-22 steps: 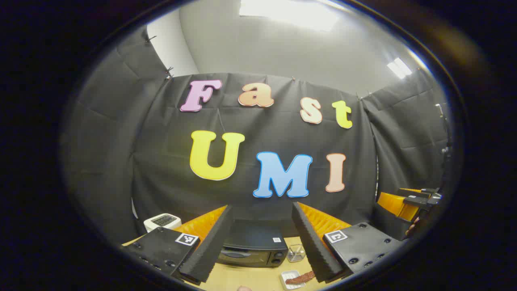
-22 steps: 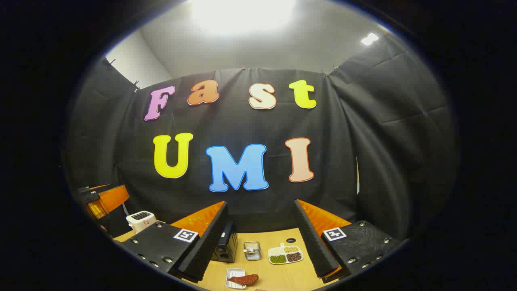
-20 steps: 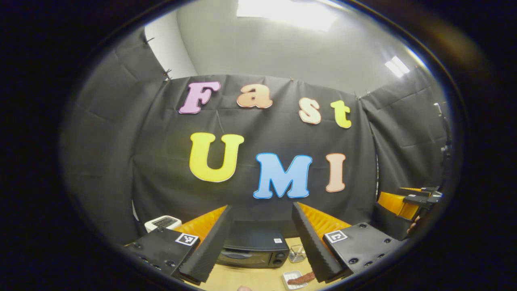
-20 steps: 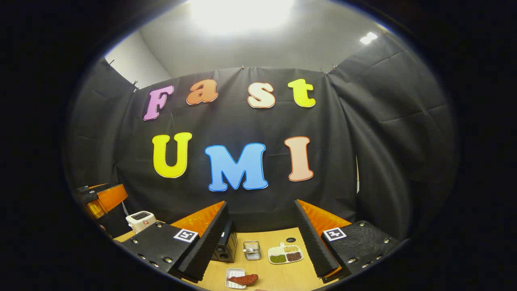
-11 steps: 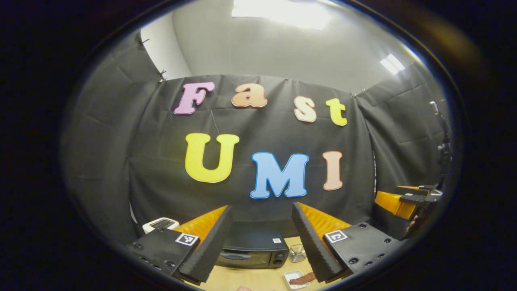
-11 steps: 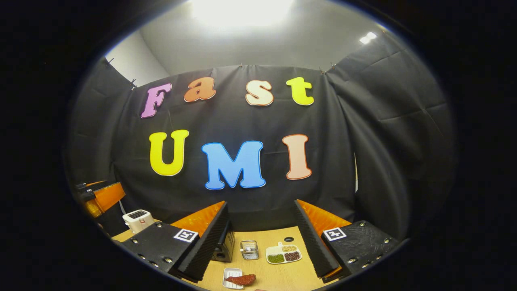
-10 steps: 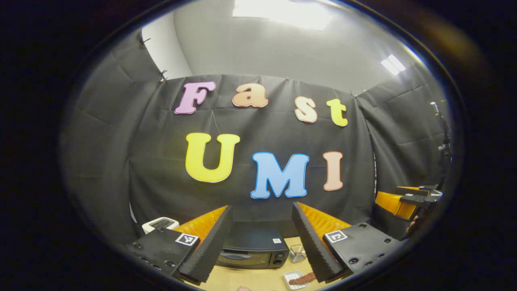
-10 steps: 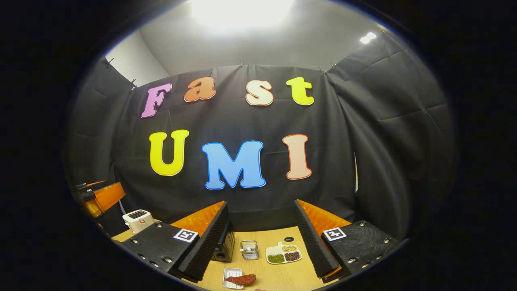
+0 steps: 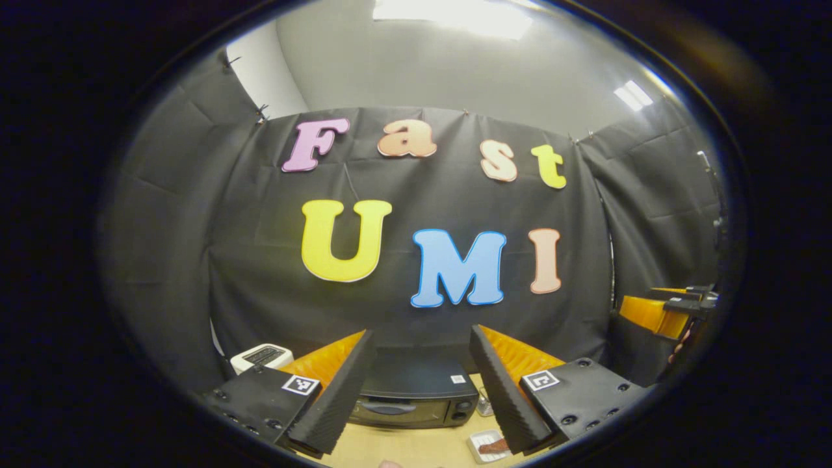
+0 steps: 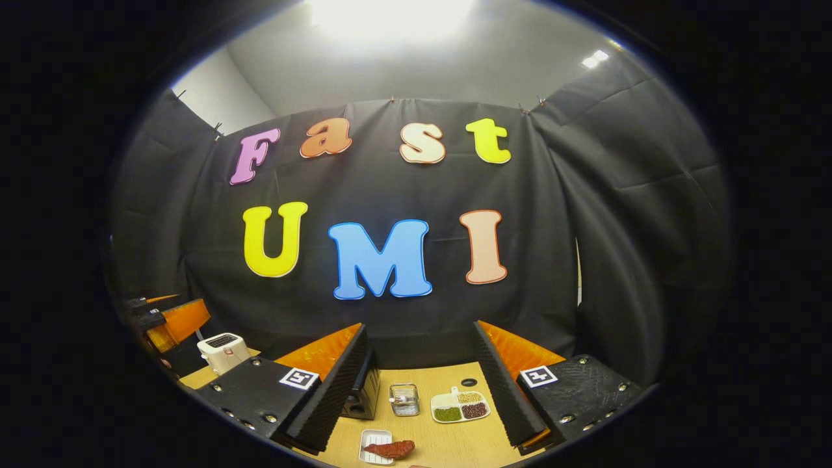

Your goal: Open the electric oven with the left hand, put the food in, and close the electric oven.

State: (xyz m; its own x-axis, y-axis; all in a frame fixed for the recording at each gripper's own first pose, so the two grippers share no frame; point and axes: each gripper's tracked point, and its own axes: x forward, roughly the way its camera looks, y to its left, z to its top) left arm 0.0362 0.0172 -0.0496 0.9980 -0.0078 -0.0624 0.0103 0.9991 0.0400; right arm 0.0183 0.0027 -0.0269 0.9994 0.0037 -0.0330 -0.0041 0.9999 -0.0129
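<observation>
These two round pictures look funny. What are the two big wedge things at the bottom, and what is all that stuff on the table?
Those wedges are the two fingers of a hand-held grabber. A person holds one grabber in each hand, and a little camera rides on each, looking forward past its fingers. The left gripper and the right gripper are both open and hold nothing.

On the wooden table stands a black electric oven with its door closed. In front lies a small white tray with a reddish-brown piece of food on it. There is also a small clear container, a divided dish of beans and grains, and a white toaster far to the side.

In the right gripper view, the orange thing at the left edge belongs to the other gripper.
</observation>
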